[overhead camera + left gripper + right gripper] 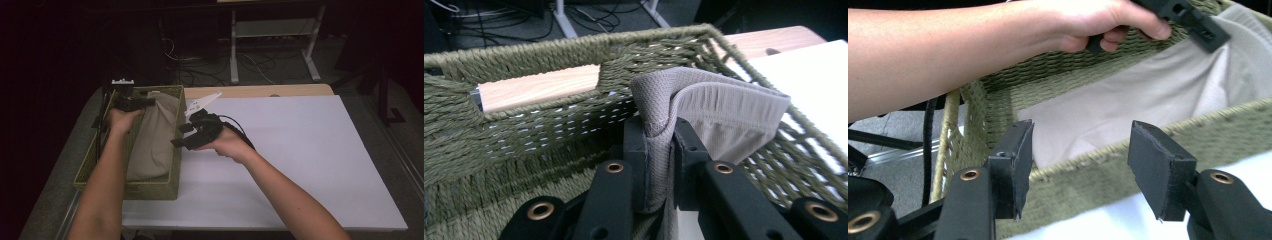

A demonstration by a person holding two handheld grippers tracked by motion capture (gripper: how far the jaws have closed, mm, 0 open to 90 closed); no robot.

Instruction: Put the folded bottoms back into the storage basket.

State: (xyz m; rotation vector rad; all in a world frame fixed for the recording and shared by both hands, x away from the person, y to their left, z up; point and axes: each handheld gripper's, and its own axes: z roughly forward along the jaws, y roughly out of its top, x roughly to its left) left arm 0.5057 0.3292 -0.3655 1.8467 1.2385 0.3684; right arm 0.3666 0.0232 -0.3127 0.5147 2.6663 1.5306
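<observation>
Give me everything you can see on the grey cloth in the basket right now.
The cloth is a beige-grey knit fabric with a stitched hem, lying lengthwise in the green woven basket and covering most of its floor. Its far end is lifted: the left gripper is shut on a folded edge there. The right gripper is open, outside the basket, not touching it.

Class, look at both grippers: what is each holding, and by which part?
The left gripper pinches the beige cloth by a folded hem edge, inside the green basket. The right gripper is open, holding nothing.
</observation>
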